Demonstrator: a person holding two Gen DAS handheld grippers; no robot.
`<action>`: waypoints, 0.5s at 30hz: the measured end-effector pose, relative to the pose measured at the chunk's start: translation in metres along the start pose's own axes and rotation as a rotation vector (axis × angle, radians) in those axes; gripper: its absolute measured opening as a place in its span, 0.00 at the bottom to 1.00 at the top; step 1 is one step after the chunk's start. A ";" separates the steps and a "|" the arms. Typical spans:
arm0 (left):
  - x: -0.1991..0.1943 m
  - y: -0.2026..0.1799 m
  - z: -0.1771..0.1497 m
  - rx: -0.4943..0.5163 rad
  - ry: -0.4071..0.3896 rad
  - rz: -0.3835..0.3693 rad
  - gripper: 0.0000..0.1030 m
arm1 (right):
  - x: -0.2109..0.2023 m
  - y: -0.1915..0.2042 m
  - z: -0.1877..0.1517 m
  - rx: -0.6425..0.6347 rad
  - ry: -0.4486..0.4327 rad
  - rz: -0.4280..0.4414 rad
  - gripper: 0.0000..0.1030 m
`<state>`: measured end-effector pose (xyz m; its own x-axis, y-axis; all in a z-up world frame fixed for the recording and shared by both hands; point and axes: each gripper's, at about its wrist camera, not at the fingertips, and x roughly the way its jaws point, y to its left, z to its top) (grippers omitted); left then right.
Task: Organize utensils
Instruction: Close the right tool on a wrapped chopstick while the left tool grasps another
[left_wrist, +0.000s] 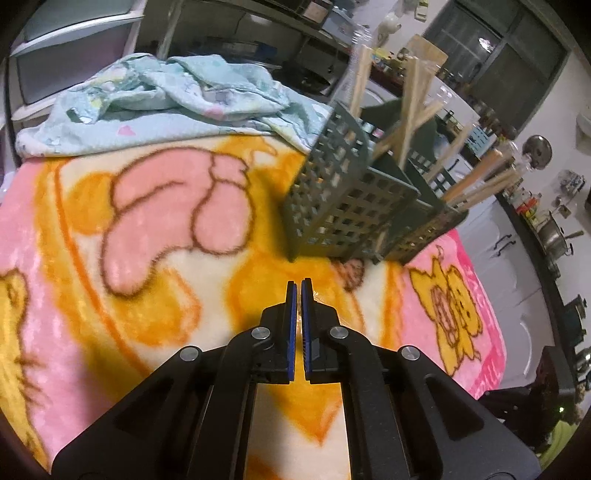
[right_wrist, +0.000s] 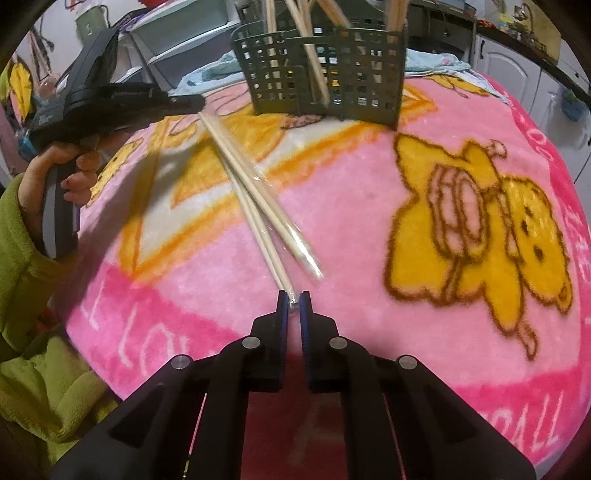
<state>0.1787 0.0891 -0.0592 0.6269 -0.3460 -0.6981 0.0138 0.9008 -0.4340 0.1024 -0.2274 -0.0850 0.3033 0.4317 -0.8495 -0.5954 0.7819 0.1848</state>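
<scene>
Here, chopsticks (right_wrist: 258, 206) point toward basket (right_wrist: 325, 74)

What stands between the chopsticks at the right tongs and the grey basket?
Nothing visible blocks the way. The right tongs close on the near end of one wrapped pale wooden chopstick pair; only bare pink cartoon blanket lies before the grey lattice plastic basket.

Partial white lettering "LOV" and "ALL" on the pink blanket (right_wrist: 369, 206), otherwise illegible.
</scene>
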 end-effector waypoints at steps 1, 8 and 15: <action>-0.001 0.003 0.001 -0.008 -0.002 0.001 0.01 | -0.001 -0.001 0.000 0.002 -0.004 -0.005 0.06; -0.026 0.006 0.014 -0.019 -0.075 -0.005 0.00 | -0.024 0.000 0.009 -0.035 -0.086 -0.035 0.06; -0.063 -0.021 0.032 0.035 -0.175 -0.055 0.00 | -0.059 -0.001 0.032 -0.045 -0.200 -0.041 0.05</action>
<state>0.1637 0.1007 0.0117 0.7501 -0.3471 -0.5629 0.0772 0.8913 -0.4467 0.1088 -0.2400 -0.0192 0.4673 0.4841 -0.7398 -0.6104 0.7820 0.1261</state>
